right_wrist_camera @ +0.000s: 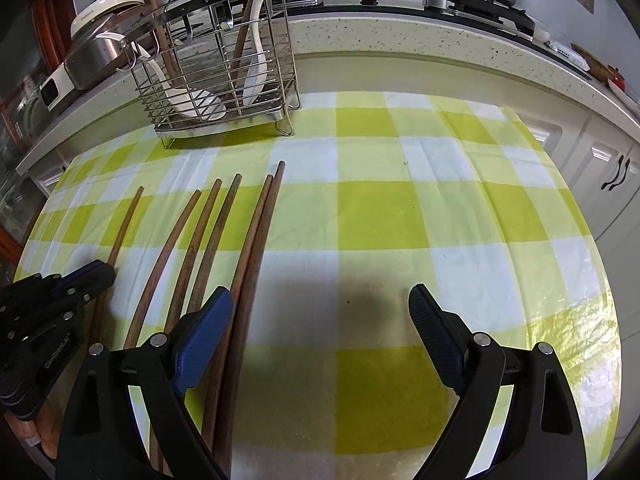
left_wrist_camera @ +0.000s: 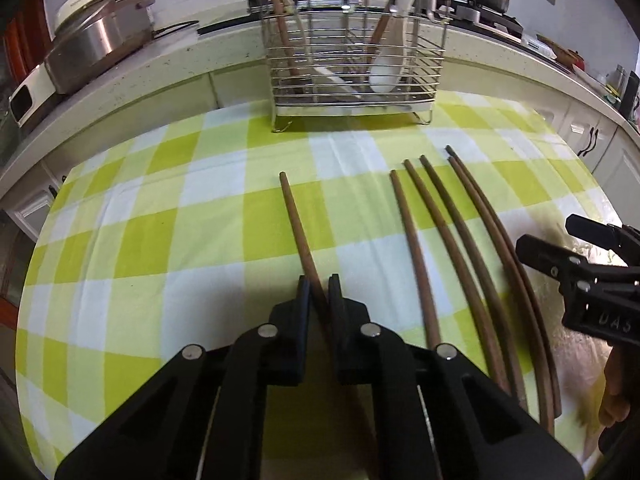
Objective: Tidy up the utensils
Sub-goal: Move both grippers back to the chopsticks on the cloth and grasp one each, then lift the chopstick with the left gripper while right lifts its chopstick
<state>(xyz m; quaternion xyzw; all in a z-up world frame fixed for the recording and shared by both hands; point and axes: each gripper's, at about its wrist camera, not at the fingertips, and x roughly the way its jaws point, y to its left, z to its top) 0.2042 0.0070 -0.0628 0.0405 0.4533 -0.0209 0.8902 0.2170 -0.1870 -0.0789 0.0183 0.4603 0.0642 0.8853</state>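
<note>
We find the left gripper (left_wrist_camera: pixel 319 285), lower centre of its view, clamped on one chopstick (left_wrist_camera: pixel 297 227). Right of it, five chopsticks (left_wrist_camera: pixel 448 236) lie loose on the cloth. The rack (left_wrist_camera: pixel 352 48), top centre, already holds utensils. The right gripper (right_wrist_camera: pixel 320 308) gapes wide, empty.

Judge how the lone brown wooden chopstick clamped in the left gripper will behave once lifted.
The brown wooden chopstick looks thin and straight, so probably stiff and light. The left gripper pinches it well back from its far tip, so that long end may droop or pivot. Its round, smooth shaft could slip or roll on the green checked tablecloth.
</note>
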